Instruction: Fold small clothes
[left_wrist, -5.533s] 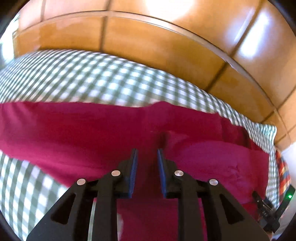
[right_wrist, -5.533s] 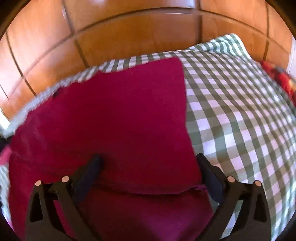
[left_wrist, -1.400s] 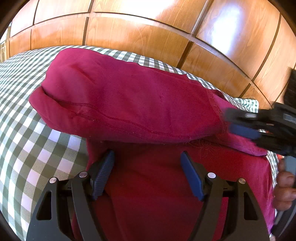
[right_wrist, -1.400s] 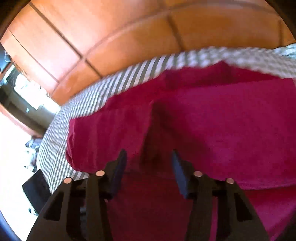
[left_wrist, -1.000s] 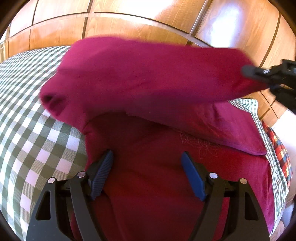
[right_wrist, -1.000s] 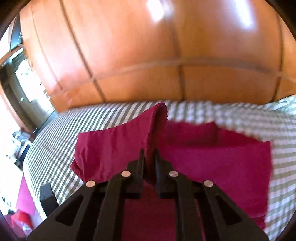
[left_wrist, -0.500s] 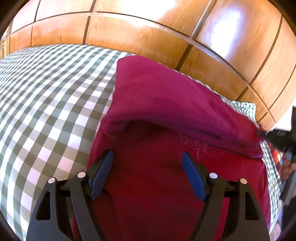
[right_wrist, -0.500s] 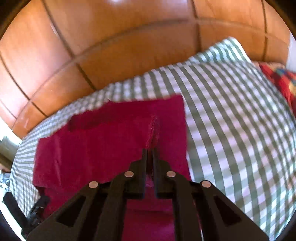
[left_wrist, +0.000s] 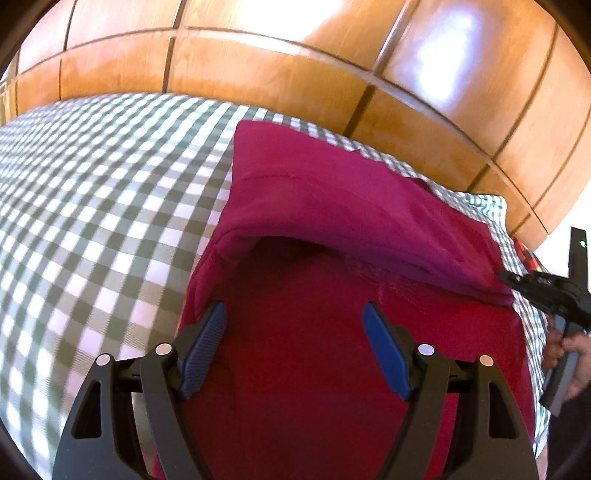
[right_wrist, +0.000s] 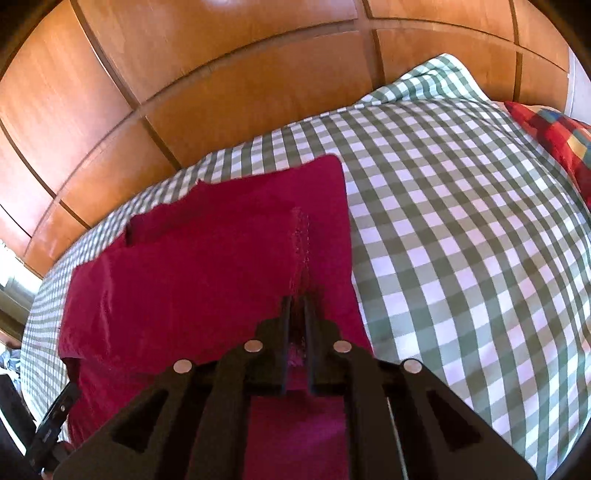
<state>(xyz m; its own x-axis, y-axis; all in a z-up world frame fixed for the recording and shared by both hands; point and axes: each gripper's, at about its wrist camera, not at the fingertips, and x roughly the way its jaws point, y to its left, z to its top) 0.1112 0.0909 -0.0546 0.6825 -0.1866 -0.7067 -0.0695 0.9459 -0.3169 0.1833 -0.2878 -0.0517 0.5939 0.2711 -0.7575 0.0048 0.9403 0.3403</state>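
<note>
With the right gripper (right_wrist: 297, 306) fingers parting off the red garment (right_wrist: 207, 266) hem at its 12 o'clock and the left gripper (left_wrist: 295, 332) wide and empty, the flap may slump askew.

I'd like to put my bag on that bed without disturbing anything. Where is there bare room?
Two free patches of green-and-white checked bedcover: one between the folded crimson garment and the red patchwork pillow; one left of the garment in the left wrist view, running back to the wooden panelling. It is crowded on the garment, where both grippers work.
</note>
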